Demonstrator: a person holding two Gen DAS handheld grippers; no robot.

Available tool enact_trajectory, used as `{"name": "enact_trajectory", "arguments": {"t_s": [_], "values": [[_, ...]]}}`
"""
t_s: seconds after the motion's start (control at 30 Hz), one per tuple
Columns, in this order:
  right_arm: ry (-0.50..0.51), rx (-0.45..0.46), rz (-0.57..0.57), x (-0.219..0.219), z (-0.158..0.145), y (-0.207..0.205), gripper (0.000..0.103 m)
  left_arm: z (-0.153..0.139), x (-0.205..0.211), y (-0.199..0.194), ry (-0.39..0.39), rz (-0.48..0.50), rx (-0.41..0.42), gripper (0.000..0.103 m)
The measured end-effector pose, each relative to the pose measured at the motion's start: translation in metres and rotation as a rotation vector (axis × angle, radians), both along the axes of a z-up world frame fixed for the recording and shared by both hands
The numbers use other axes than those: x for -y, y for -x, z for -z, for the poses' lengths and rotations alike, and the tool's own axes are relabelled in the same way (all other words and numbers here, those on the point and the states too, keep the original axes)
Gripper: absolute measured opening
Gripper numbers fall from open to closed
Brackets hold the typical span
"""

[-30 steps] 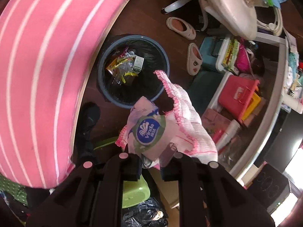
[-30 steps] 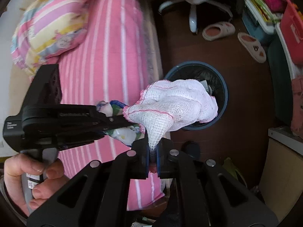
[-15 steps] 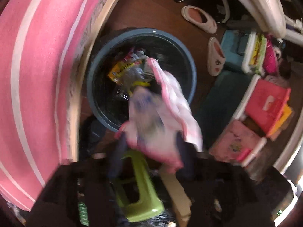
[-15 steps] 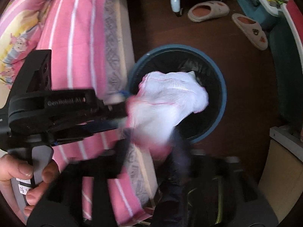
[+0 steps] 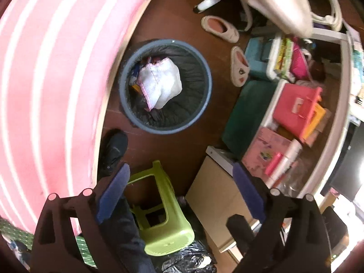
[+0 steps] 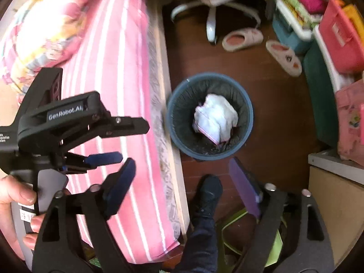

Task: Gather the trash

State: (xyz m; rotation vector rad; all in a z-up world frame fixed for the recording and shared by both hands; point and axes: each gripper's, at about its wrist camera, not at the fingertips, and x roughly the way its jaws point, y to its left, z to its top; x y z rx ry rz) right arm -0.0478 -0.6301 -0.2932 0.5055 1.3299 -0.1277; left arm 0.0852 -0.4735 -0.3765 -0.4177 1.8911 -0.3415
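A white cloth with pink edging (image 5: pixel 160 82) lies inside the round grey-blue trash bin (image 5: pixel 206 86), on top of other rubbish. In the right wrist view the cloth (image 6: pixel 215 117) sits in the same bin (image 6: pixel 249 118) beside the bed. My left gripper (image 5: pixel 180 182) is open and empty, held above the floor short of the bin. My right gripper (image 6: pixel 182 175) is open and empty too. The left gripper also shows in the right wrist view (image 6: pixel 132 138), open, over the bed edge.
A pink striped bed (image 5: pixel 45 79) fills the left. A lime green stool (image 5: pixel 163 213) lies tipped near a cardboard box (image 5: pixel 216 200). Two slippers (image 5: pixel 219 28), a white chair base (image 6: pixel 211 20), storage bins (image 5: pixel 298 109) and my dark shoe (image 6: pixel 208 193) are around the bin.
Both grippers opened and let go of the cloth and tissue pack, which dropped into the bin. Both grippers have pulled back and up from the bin.
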Motion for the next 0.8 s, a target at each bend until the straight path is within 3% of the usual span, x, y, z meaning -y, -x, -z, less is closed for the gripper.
{"name": "enact_trajectory", "arguments": {"t_s": [0.37,0.8], "values": [[0.047,0.18,-0.103,-0.115,-0.145,0.023,0.089,-0.158,-0.122,0.034,0.016,-0.052,0.17,0.091],[0.07,0.328,-0.382,-0.288,-0.251,0.059,0.09,-0.296,-0.292,0.098,-0.081,-0.137,0.388,0.091]]}}
